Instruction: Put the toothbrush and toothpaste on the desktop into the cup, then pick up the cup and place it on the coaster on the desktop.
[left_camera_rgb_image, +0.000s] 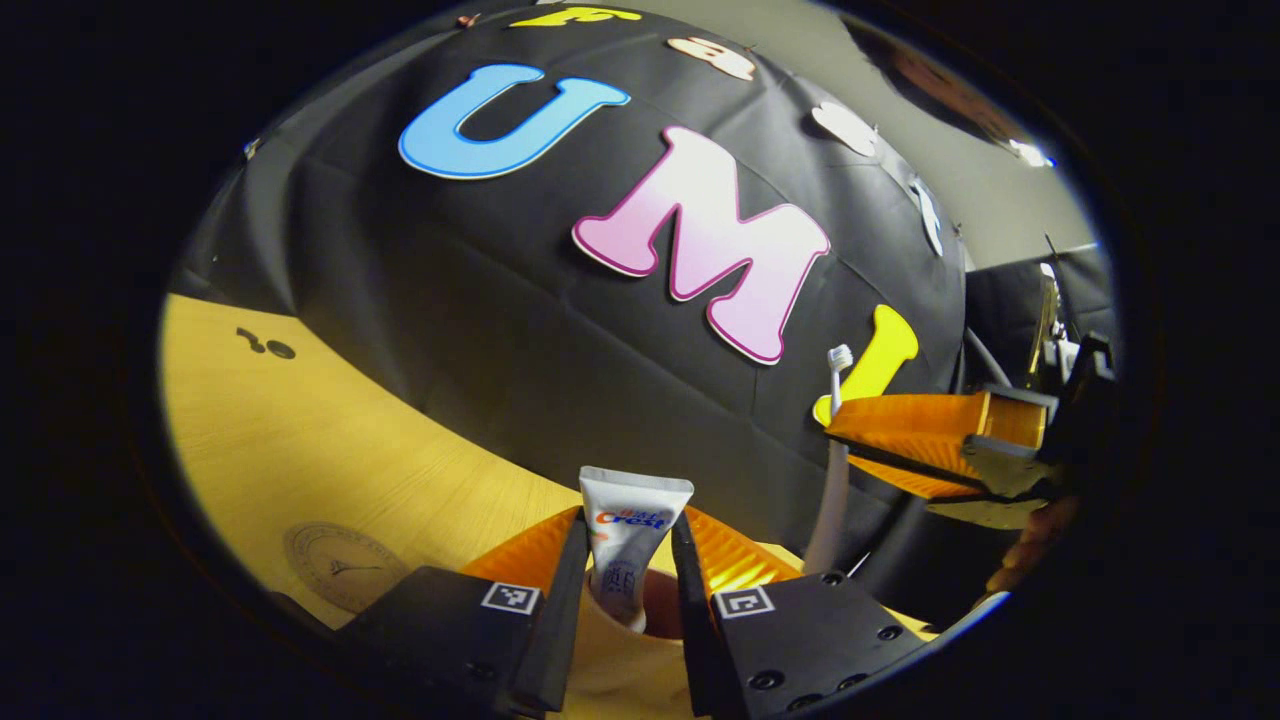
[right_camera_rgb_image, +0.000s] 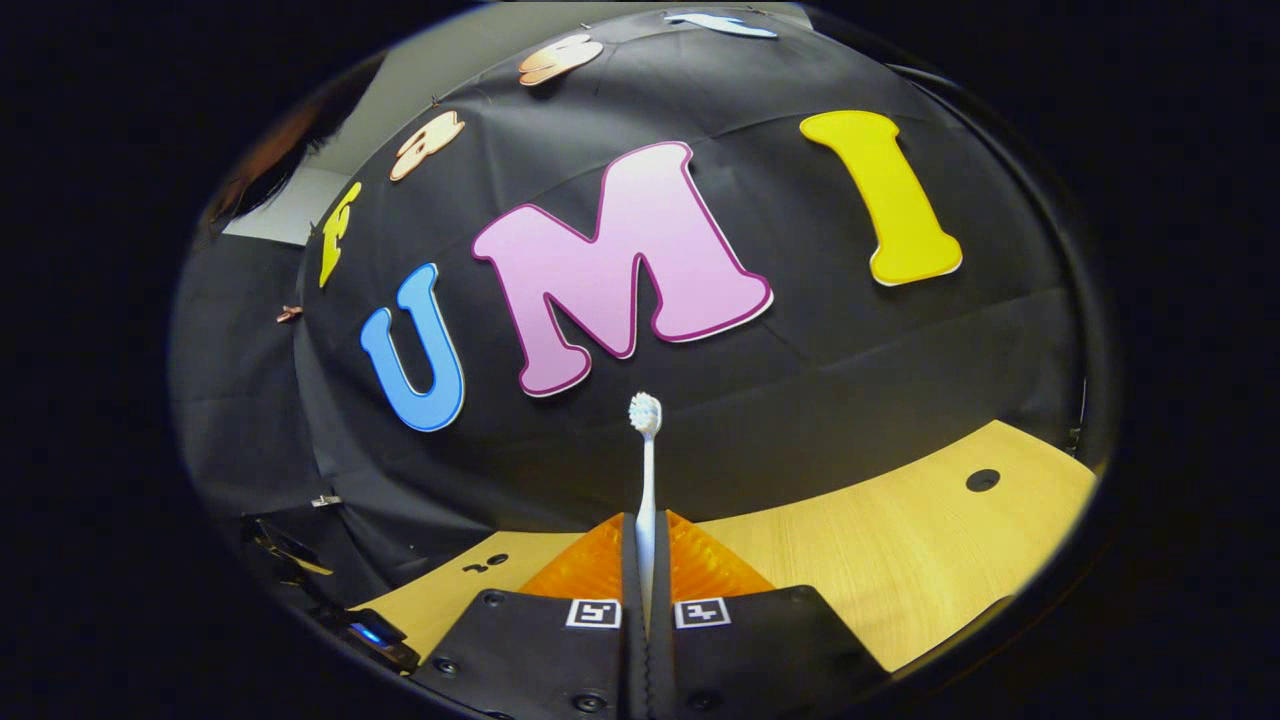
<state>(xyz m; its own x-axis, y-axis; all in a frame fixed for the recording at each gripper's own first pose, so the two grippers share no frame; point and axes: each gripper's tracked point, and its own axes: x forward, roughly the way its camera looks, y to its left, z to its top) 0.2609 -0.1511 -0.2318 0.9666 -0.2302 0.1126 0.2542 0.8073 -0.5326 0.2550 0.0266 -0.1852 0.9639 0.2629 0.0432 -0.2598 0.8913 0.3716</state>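
The left gripper (left_camera_rgb_image: 628, 560) clamps the toothpaste (left_camera_rgb_image: 630, 545) upright over what seems the cup (left_camera_rgb_image: 655, 605) — ready to drop; the right gripper (right_camera_rgb_image: 645, 560) pinches the toothbrush (right_camera_rgb_image: 646, 470) upright.

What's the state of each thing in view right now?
toothpaste: upright, held between the left gripper jaws, over the cup
toothbrush: upright, bristles up, clamped by the right gripper
cup: standing open below the tube
coaster: bare, on the desktop

White toothbrush (right_camera_rgb_image: 647, 470), white toothpaste (left_camera_rgb_image: 630, 535) tube with blue-and-red lettering, pale wood-grain desktop (right_camera_rgb_image: 900, 560), black cloth wall (right_camera_rgb_image: 800, 400)
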